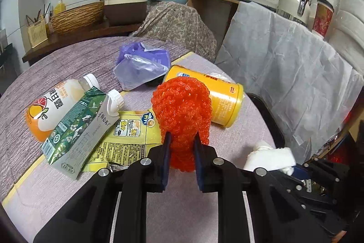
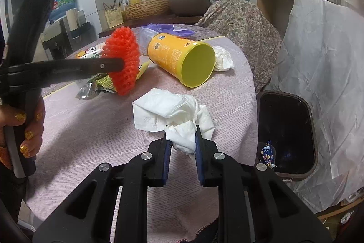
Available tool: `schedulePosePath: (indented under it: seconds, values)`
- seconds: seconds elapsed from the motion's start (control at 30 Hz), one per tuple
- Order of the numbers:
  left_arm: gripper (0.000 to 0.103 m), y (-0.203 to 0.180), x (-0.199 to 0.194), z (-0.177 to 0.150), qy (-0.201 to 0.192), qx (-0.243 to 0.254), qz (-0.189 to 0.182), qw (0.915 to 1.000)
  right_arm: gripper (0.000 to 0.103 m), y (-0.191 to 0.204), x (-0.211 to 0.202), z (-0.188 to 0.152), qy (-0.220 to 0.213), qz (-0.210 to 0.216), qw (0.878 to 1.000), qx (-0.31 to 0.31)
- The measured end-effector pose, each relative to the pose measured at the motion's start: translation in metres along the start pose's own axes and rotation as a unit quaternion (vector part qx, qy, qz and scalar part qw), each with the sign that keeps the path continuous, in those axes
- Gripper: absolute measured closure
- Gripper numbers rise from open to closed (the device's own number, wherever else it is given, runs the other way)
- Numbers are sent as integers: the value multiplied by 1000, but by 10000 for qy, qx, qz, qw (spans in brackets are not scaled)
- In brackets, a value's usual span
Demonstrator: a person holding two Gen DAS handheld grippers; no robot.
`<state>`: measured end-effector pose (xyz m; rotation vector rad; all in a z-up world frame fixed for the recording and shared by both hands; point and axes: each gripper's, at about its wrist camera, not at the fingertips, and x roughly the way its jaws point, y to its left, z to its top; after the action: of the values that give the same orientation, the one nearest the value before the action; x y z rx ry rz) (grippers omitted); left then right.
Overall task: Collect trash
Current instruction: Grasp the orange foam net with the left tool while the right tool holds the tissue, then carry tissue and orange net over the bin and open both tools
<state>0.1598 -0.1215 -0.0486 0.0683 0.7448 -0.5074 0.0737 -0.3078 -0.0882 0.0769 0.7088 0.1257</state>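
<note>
Left gripper (image 1: 181,140) jaws clamp the orange foam net (image 1: 182,111) above the table (image 1: 56,193); right gripper (image 2: 181,137) jaws pinch the crumpled white tissue (image 2: 168,108).

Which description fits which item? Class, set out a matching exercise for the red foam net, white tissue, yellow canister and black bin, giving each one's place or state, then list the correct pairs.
Things:
1. red foam net
2. white tissue
3. yellow canister
4. black bin

Descriptions:
A. lying on its side on the table, open end showing
B. pinched between the left gripper's fingers
C. standing beside the table with a snack wrapper inside
D. pinched between the right gripper's fingers

Pairs: 1-B, 2-D, 3-A, 4-C
</note>
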Motion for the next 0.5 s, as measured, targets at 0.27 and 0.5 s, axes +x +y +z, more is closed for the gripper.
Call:
schedulePosePath:
  seconds: [0.27, 0.5]
  values:
    - [84, -14, -27, 4, -301, 57, -202, 9993, 83, 7, -10, -1, -121, 72, 9999, -45]
    - [84, -41, -32, 16, -448, 308, -453, 9975, 83, 0, -23, 3, -328, 70, 9994, 53]
